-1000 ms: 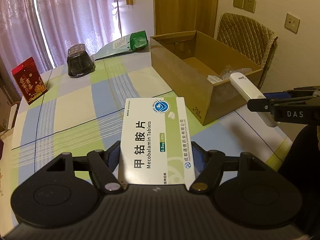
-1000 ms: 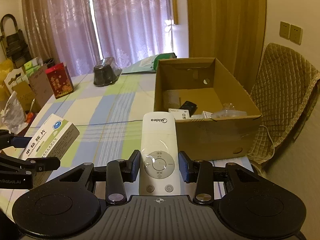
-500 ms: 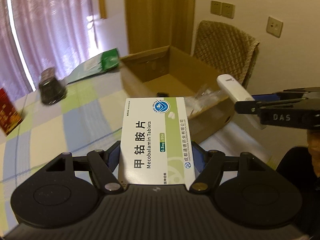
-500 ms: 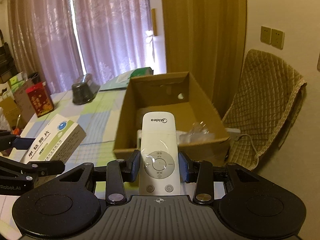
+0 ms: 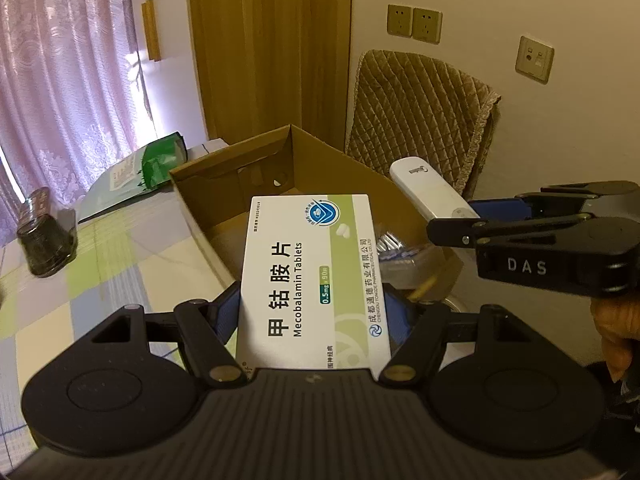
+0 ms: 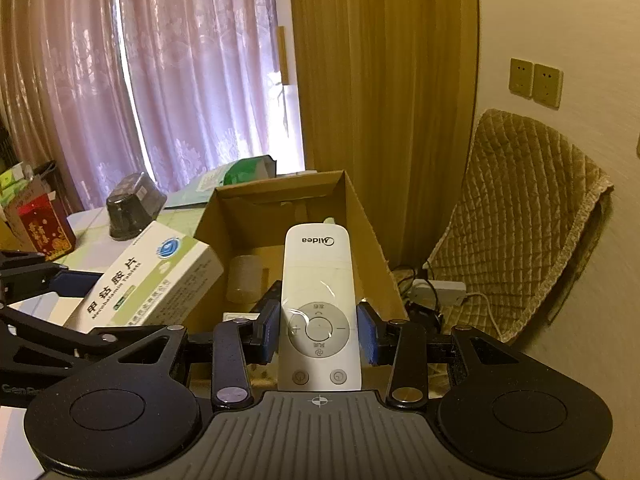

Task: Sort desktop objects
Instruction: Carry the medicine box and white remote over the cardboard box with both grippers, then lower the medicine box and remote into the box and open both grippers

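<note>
Left wrist view: the left claw (image 5: 314, 312) is closed on a white-and-green tablet box (image 5: 312, 280), held above the near end of the open cardboard box (image 5: 208, 216) on the checked desk (image 5: 112, 264). A hand (image 5: 618, 336) appears at far right. Right wrist view: the right claw (image 6: 319, 330) grips a white Midea remote (image 6: 318, 300) over the same cardboard box. Only this view shows a red carton (image 6: 40, 228) at far left and a cardboard roll (image 6: 244, 280) inside the box.

White-and-green cardboard medicine box (image 5: 314, 280) between left gripper's fingers: "甲钴胺片 Mecobalamin Tablets", "0.5mg". White plastic remote (image 6: 319, 308) in right gripper: "Midea". Right gripper's black side plate (image 5: 560, 268): "DAS".
</note>
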Action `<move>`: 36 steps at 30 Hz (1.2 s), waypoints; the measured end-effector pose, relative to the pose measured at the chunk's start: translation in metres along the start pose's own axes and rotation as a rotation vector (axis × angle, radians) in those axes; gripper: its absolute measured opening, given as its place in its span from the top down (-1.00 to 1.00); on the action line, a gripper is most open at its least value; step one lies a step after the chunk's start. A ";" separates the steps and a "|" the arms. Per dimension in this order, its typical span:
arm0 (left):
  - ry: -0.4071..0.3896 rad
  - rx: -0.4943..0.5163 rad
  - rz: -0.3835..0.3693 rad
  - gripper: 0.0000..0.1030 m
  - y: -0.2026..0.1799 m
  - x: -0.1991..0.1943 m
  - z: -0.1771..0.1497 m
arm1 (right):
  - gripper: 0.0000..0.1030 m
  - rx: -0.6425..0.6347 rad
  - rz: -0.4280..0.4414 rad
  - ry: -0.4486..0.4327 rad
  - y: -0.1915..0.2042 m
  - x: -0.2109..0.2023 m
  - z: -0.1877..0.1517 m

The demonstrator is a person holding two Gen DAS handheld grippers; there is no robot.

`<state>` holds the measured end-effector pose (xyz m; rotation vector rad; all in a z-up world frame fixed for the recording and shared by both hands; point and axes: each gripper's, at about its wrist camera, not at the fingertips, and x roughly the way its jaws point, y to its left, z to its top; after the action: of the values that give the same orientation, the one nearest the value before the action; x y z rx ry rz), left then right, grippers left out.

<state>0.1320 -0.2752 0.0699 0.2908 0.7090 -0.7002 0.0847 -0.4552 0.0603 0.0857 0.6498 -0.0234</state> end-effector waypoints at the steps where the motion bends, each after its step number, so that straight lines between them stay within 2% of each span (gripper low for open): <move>1: 0.003 0.003 -0.001 -0.30 0.000 0.005 0.002 | 0.23 -0.001 0.000 0.003 -0.001 0.004 0.001; 15: 0.041 0.034 -0.001 -0.30 0.001 0.062 0.021 | 0.23 -0.008 -0.014 0.044 -0.014 0.046 0.004; 36: 0.046 0.037 0.003 -0.30 0.007 0.091 0.032 | 0.23 0.002 -0.015 0.077 -0.020 0.075 0.004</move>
<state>0.2024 -0.3298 0.0316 0.3423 0.7394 -0.7056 0.1463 -0.4751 0.0169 0.0843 0.7277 -0.0349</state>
